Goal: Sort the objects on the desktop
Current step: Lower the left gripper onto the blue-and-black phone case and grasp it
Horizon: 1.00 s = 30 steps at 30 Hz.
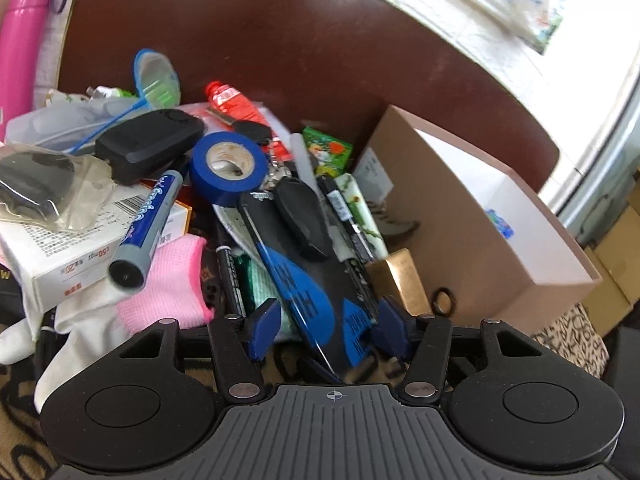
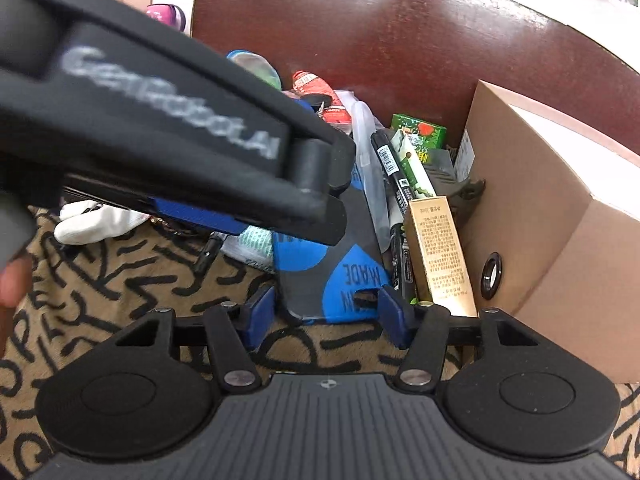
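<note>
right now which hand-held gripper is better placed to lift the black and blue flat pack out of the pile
Right, probably. The right hand-held gripper brackets the near end of the black and blue flat pack, which lies clear on the patterned cloth. The left hand-held gripper straddles it further up, among markers and under a black key fob.

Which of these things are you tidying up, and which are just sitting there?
Sorting job: blue-and-grey card, blue tape roll, blue marker, gold box, cardboard box.
Just lying about: pink bottle, patterned cloth.
</note>
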Motion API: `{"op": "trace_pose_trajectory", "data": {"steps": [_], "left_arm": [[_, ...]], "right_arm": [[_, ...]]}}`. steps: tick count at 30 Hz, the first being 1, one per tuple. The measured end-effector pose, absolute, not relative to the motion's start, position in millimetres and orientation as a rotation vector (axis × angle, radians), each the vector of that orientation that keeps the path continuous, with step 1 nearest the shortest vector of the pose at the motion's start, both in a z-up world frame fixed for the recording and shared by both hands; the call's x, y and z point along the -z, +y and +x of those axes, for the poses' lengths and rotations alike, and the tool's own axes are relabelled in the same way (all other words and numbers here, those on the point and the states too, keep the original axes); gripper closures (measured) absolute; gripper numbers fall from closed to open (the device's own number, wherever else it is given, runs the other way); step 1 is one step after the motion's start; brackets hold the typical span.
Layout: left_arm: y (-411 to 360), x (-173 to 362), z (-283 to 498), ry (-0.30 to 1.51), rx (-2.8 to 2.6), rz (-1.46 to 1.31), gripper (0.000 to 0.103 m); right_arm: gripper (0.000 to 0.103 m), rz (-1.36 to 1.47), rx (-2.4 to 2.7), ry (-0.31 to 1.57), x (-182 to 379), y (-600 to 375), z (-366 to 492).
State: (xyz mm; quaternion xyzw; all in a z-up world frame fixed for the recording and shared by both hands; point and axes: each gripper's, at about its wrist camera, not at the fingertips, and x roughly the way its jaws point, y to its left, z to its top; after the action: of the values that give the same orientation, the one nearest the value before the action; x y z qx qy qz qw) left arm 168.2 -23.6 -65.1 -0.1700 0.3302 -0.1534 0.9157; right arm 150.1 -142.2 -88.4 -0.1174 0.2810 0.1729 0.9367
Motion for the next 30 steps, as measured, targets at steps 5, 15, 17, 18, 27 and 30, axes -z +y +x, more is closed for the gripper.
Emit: {"op": "trace_pose_trajectory", "data": {"steps": [5, 15, 17, 18, 27, 30], "left_arm": [[-23.8, 66.9, 186.5, 0.681, 0.293, -0.368, 0.034], [-25.1, 68.0, 190.4, 0.699, 0.209, -0.334, 0.075], [-25.7, 66.8, 185.5, 0.703, 0.208, -0.332, 0.083], [-25.9, 66.2, 182.6, 0.703, 0.209, -0.335, 0.087], [-35.2, 55.9, 129.6, 0.717, 0.266, -0.349, 0.096], [-42.0, 60.1, 106.2, 0.746, 0.293, -0.336, 0.096]], "right_arm": [[0.041, -0.243, -0.355, 0.571, 89.8, -140.4, 155.8], [0.059, -0.295, -0.374, 0.561, 87.7, -136.3, 146.2], [0.06, -0.278, -0.378, 0.564, 85.7, -137.4, 140.9], [0.061, -0.265, -0.381, 0.57, 84.3, -139.0, 138.7], [0.07, -0.17, -0.476, 0.616, 71.0, -159.4, 93.8], [0.081, -0.167, -0.509, 0.623, 66.8, -160.3, 72.3]]}}
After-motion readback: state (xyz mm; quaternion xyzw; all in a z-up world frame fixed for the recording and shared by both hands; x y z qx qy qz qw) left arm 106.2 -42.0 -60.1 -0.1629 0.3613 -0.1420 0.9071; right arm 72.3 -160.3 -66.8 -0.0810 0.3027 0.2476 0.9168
